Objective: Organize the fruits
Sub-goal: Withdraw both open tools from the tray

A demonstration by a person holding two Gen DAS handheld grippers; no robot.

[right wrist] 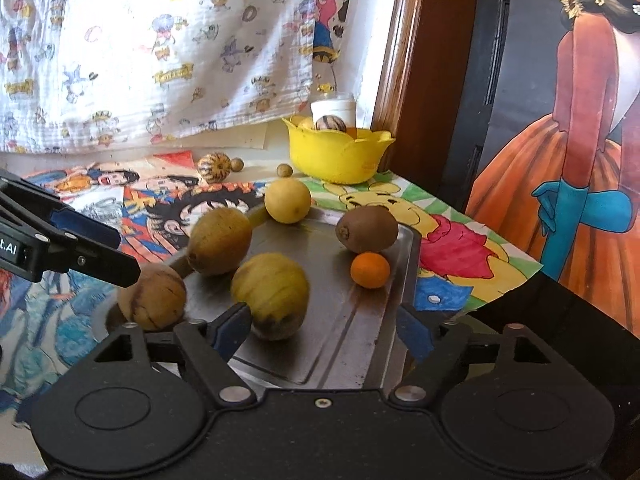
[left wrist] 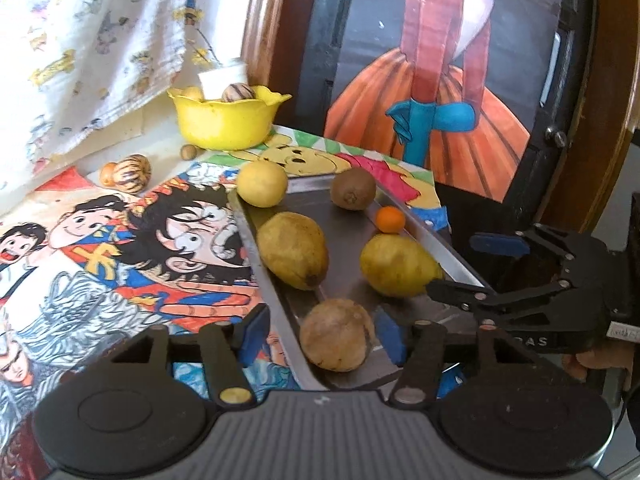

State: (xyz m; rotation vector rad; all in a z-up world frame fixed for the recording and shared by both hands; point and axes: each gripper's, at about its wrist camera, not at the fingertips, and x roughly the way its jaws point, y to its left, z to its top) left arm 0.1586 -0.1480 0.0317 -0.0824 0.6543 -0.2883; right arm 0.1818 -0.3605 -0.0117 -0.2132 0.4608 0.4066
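A metal tray point(left wrist: 348, 280) point(right wrist: 352, 320) holds several fruits: a brown round fruit point(left wrist: 337, 335) point(right wrist: 153, 297) at the near corner, two yellow-green pears point(left wrist: 293, 250) point(left wrist: 396, 265) point(right wrist: 219, 241) point(right wrist: 271, 295), a lemon point(left wrist: 262, 183) point(right wrist: 287, 200), a kiwi point(left wrist: 353, 188) point(right wrist: 367, 229) and a small orange point(left wrist: 390, 220) point(right wrist: 370, 270). My left gripper point(left wrist: 322, 338) is open, its pads either side of the brown fruit. My right gripper point(right wrist: 322, 332) is open over the tray's near edge, with one pear by its left pad. Each gripper shows in the other's view.
A yellow bowl point(left wrist: 226, 120) point(right wrist: 338, 152) with a striped fruit and a white cup stands at the back. A striped fruit point(left wrist: 132, 173) point(right wrist: 215, 167) and small nuts lie on the cartoon drawings. A patterned cloth hangs behind; a framed painting point(left wrist: 440, 80) stands right.
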